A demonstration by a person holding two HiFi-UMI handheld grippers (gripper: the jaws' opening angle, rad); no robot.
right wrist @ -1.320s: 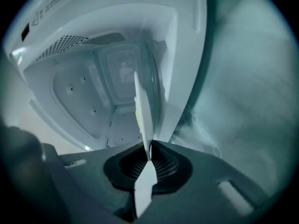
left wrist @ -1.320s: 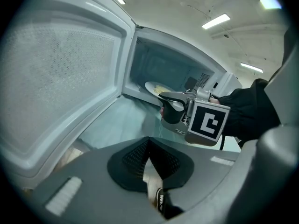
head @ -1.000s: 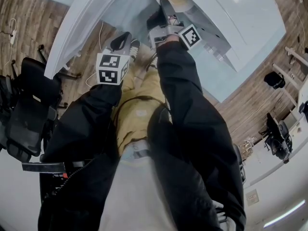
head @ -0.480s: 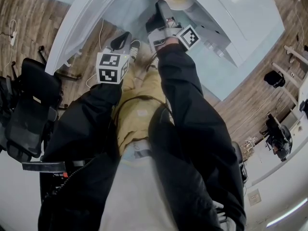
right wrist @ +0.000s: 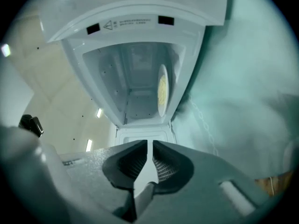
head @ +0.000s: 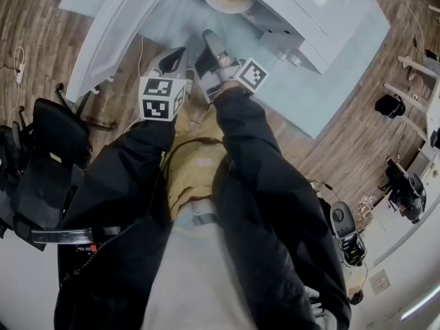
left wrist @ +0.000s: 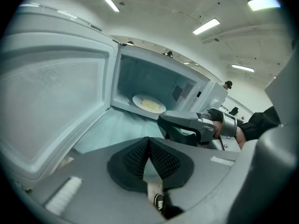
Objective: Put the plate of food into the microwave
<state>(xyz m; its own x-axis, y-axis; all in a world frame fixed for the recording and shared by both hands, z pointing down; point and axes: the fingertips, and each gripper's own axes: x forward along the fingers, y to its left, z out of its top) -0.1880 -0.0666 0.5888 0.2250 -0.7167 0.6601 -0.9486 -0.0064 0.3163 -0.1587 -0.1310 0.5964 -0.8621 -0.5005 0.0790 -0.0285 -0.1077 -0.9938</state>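
The main job looks done: the round white plate of pale yellow food (right wrist: pixel 162 90) sits on the floor of the open white microwave (right wrist: pixel 140 20), apart from both tools and with nothing holding it. Judging by the task sentence, nothing is left to do with the plate itself. The white microwave door (left wrist: pixel 51 101) hangs wide open, so swinging it shut would be the only likely follow-up, though the task does not ask for it. The right gripper (right wrist: pixel 149 143) stands outside the cavity, over the pale blue-green tabletop (head: pixel 330 81). Its jaws have just been closing and now stand only a thin slit apart, with nothing between the dark ribbed pads (right wrist: pixel 163 164). From those jaws the plate lies straight ahead and slightly to one side of the slit, well beyond the tips and inside the cavity. This camera is rolled, so the plate appears on edge. The left gripper (left wrist: pixel 148 139) has its jaws pressed together at the tips and is empty too. The plate is ahead of those tips and farther off, past the cavity's threshold. The right gripper crosses in from the side, between the left tips and the cavity mouth. The open door stands off to the left of the left jaws, not touching them.
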